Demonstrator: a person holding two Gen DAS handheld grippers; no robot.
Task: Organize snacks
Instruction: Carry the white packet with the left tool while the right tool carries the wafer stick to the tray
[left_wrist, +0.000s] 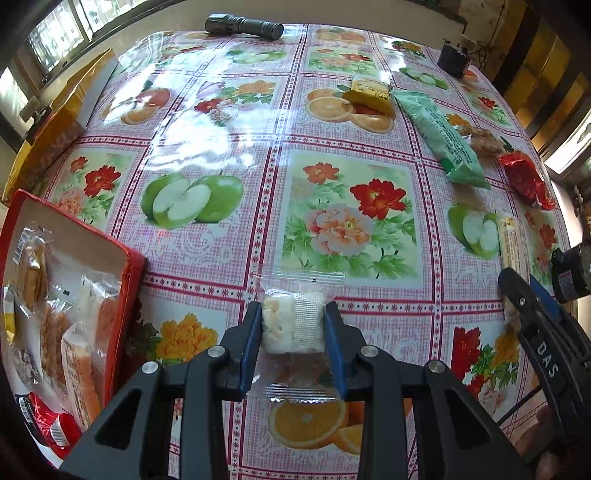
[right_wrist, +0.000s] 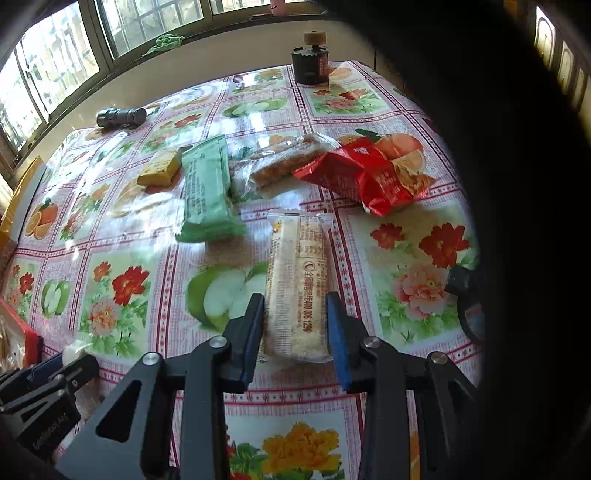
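Note:
My left gripper (left_wrist: 293, 308) is shut on a small white snack in a clear wrapper (left_wrist: 291, 325), held above the flowered tablecloth. To its left stands a red tray (left_wrist: 129, 258) with several wrapped snacks inside. In the right wrist view my right gripper (right_wrist: 295, 299) is shut on the near end of a long pale snack bar (right_wrist: 295, 266) that lies on the cloth. Beyond it lie a green pack (right_wrist: 207, 192), a yellow block (right_wrist: 159, 168), a clear-wrapped brown biscuit (right_wrist: 284, 158) and a red wrapper (right_wrist: 362, 177).
A black flashlight (left_wrist: 243, 26) lies at the table's far edge under the window. A dark jar with a cork lid (right_wrist: 310, 62) stands at the far right corner. A yellow box (left_wrist: 55, 122) lies at the left edge. Dark shadow covers the right wrist view's right side.

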